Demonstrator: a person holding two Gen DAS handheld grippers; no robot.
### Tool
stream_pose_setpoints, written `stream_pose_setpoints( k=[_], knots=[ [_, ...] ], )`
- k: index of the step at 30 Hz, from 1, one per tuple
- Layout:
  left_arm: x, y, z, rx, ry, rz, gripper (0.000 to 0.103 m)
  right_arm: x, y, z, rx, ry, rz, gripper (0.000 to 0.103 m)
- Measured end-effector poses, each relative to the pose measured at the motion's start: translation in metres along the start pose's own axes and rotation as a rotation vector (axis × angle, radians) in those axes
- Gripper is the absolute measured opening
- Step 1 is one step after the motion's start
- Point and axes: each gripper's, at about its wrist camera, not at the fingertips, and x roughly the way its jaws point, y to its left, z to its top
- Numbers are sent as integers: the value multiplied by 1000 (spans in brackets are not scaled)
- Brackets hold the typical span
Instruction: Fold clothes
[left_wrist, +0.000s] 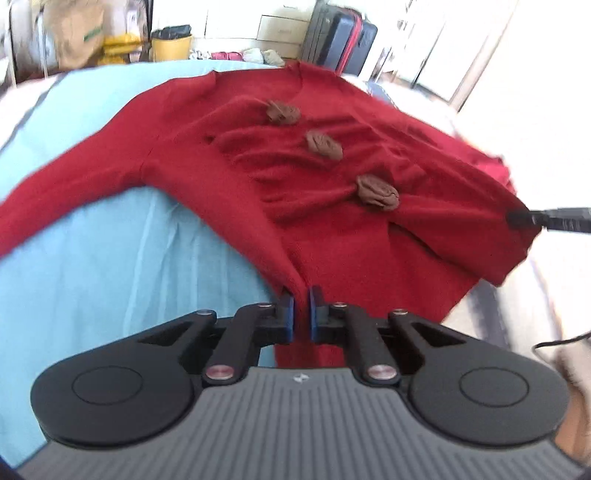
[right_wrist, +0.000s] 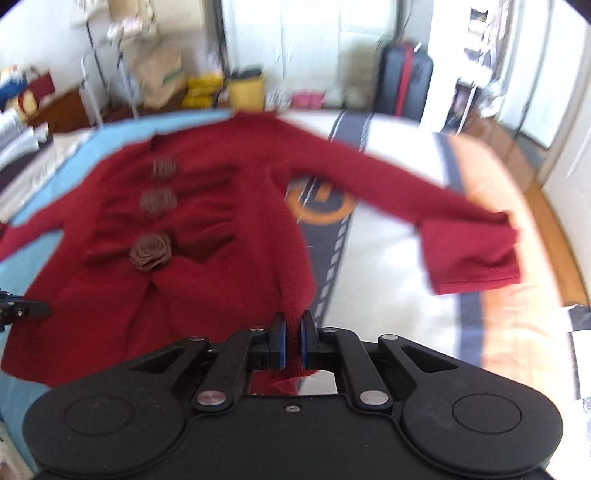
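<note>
Each hand-held gripper, the left (left_wrist: 301, 310) and the right (right_wrist: 292, 341), is matte black with blue-edged finger pads, silver pivot screws, two round side discs, the left one's base ribbed grey.

A red sweater (left_wrist: 229, 155) lies spread on a light blue sheet (left_wrist: 103, 266), and everything else sits around it. Three brown fabric flowers (left_wrist: 324, 145) run in a slanting row down its front. At its near hem the left gripper (left_wrist: 301, 308) has its blue pads (left_wrist: 290, 312) pinched tight on a fold of the red cloth. At the sweater's right hem the tip of the right gripper (left_wrist: 532, 218) touches the cloth. One sleeve stretches off to the left across the sheet. Beyond the sweater's collar stand a yellow bin (left_wrist: 171, 48) and dark suitcases (left_wrist: 343, 40).
</note>
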Motion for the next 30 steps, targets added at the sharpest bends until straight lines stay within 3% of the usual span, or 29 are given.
stream_pose_setpoints(
  k=[2, 4, 7, 10, 12, 14, 15, 16, 17, 18, 19, 21, 23, 24, 27, 30],
  knots=[
    [8, 9, -7, -42, 64, 13, 6, -7, -1, -13, 24, 25, 17, 9],
    [24, 13, -16, -55, 141, 26, 6, 9, 3, -26, 2, 99, -22, 9],
    [29, 7, -15, -27, 140, 48, 6, 26, 12, -25, -45, 132, -73, 9],
    [26, 7, -14, -56, 125, 22, 7, 16, 16, -18, -49, 69, -88, 9],
    [30, 8, -17, -51, 124, 42, 27, 12, 12, -16, -40, 27, -80, 9],
    [34, 4, -17, -46, 128, 30, 40, 14, 5, -16, 7, 39, -75, 14],
    [36, 2, -16, -42, 131, 8, 56, 17, 1, -16, 40, 62, -66, 26],
    [37, -1, -17, -35, 138, -25, 67, 21, -3, -18, 76, 90, -55, 51],
    [38, -3, -17, -27, 145, -59, 91, 26, -7, -19, 110, 123, -43, 65],
    [39, -6, -18, -14, 139, -61, 97, 34, -9, -21, 140, 169, -27, 82],
    [40, -11, -19, 6, 116, -20, 91, 42, -11, -23, 167, 211, -9, 82],
    [39, -18, -21, 41, 71, 43, 44, 55, -11, -28, 202, 261, 29, 77],
    [32, -20, -18, 52, 36, 36, 10, 54, -4, -25, 164, 232, 41, 40],
    [26, -17, -16, 32, 15, 14, 10, 51, -1, -24, 148, 207, 53, 8],
    [-2, 9, -9, -151, -66, -131, 10, 16, -3, -15, 152, 44, 133, 5],
    [-32, 41, -12, -369, -158, -262, 10, -39, -24, -23, 269, -136, 233, 5]
  ],
)
